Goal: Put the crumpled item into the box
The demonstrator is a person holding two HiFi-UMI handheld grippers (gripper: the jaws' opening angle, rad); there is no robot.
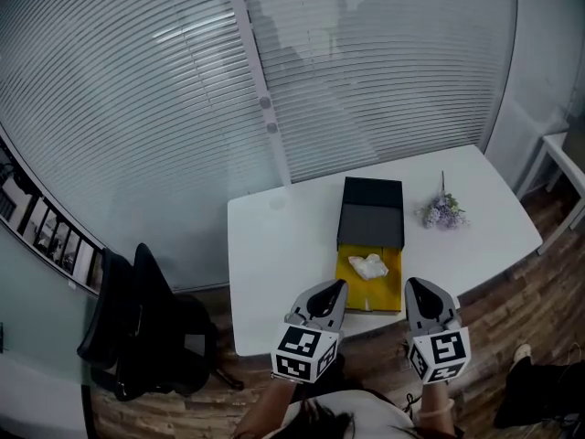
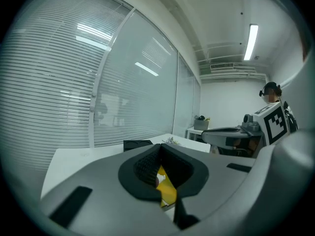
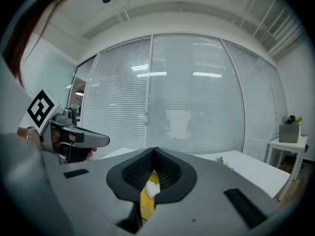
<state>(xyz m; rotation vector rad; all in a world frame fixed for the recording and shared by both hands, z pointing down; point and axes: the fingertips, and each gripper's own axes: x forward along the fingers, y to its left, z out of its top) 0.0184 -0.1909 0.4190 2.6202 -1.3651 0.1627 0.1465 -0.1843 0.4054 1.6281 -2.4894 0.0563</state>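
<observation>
Fingers (image 2: 142, 167) on my left gripper (image 1: 335, 287) are pressed together with nothing between them. My right gripper (image 1: 413, 287) is likewise clenched on nothing. Through the slit under each closed pair I see only yellow and a scrap of white.

Both grippers hang over the near edge of the white table (image 1: 274, 263), clear of its surface and apart from each other. The box (image 1: 391, 289) sits at 12 o'clock just beyond them, yellow tray toward me and black part behind. The crumpled paper (image 1: 368, 266) lies inside the yellow tray, near its far end, touching neither gripper.

Finding: the placing step appears complete. The paper rests in the box and both grippers are off it. If any move is left, I judge it to be drawing both grippers clear. Should the box need closing, that would call for a straight push on the tray's near edge; I cannot tell how it shuts.

Surroundings: a sprig of purple flowers (image 1: 443, 212) lies on the table at 1 o'clock, well apart from the box. A black chair (image 1: 137, 323) stands on the floor at 9 o'clock. Window blinds (image 1: 137, 108) close off the far side. Nothing stands between my grippers and the box.
</observation>
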